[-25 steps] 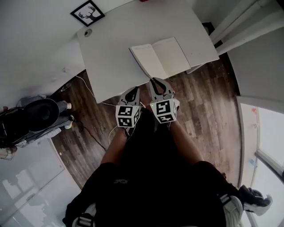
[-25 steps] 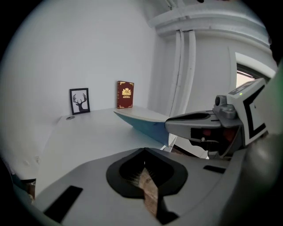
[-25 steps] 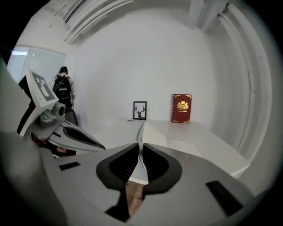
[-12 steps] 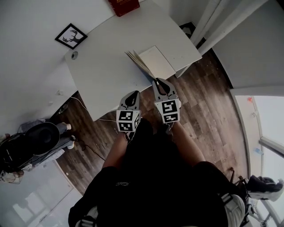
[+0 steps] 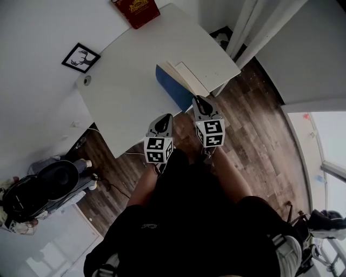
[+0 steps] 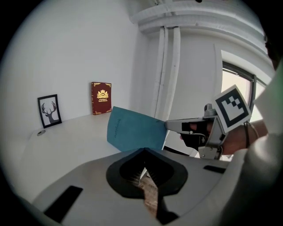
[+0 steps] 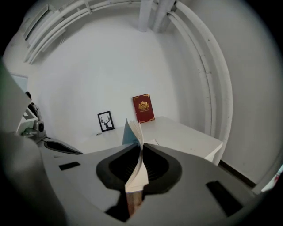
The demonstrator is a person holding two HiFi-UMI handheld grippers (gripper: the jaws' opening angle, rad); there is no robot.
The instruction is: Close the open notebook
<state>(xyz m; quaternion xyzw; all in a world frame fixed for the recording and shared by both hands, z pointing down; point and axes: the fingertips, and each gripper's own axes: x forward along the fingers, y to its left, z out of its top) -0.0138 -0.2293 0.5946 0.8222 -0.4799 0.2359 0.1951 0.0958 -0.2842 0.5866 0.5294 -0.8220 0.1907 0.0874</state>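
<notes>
My right tongs [image 5: 200,100] pinch the outer edge of the notebook [image 5: 174,85], its blue cover standing half-folded at the surface [image 5: 124,65]'s near edge. Left tongs [image 5: 165,117] closed, empty. Looks light and floppy; best held gently at that edge.

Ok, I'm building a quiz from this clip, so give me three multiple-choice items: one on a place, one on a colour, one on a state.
1. Where does the red book stand?
A) at the far edge of the white table, by the wall
B) on the floor
C) on a shelf

2. What colour is the notebook cover?
A) green
B) blue
C) black

3. What is the right gripper doing?
A) hanging open over the floor
B) shut on the notebook's raised half
C) shut on the red book

Key:
1 A, it stands upright at the table's back edge.
2 B, the lifted cover shows blue in the left gripper view.
3 B, the right gripper view shows pages and cover clamped between the jaws.
</notes>
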